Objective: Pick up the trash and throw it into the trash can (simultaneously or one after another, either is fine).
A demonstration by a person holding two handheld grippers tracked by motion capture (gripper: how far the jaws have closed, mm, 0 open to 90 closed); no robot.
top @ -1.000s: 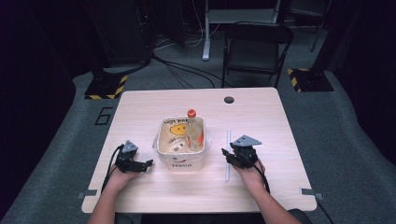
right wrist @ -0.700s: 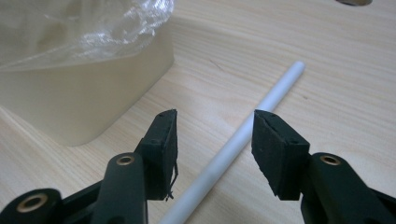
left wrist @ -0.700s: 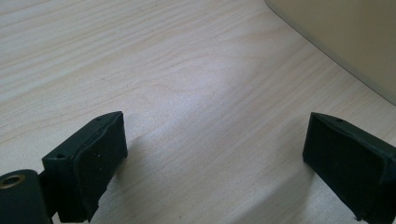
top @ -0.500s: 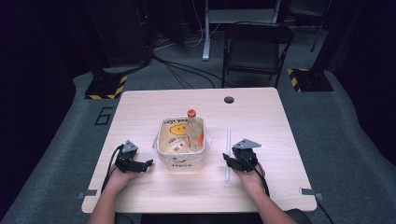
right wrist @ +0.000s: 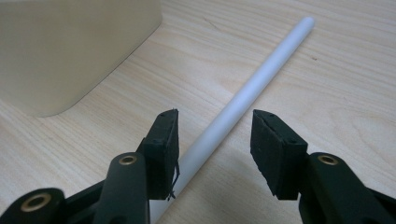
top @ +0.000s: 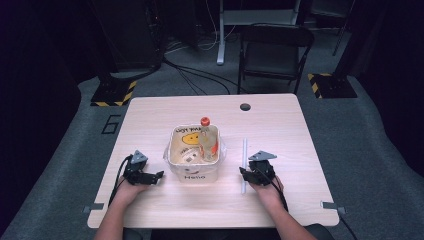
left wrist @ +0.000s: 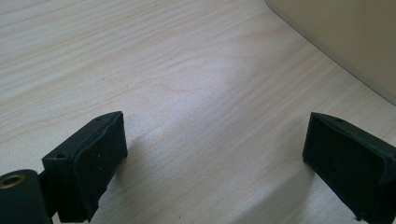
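White rod (right wrist: 252, 91) lies on the table between the right gripper's (right wrist: 215, 140) parted fingers, unclamped.

White rod (top: 244, 165): a thin, straight, round stick, smooth and matte, plain white with no markings visible. It lies flat on the light wood table (top: 280, 125), on the right side, running near to far. The far end (right wrist: 306, 21) is rounded and rests bare on the tabletop. The near part sits between the right gripper's (right wrist: 215, 149) two black jaws, closer to one pad than the other, with a gap on both sides. The rod lies just right of the cream tub (top: 192, 175), apart from it, roughly parallel to that tub's right wall.
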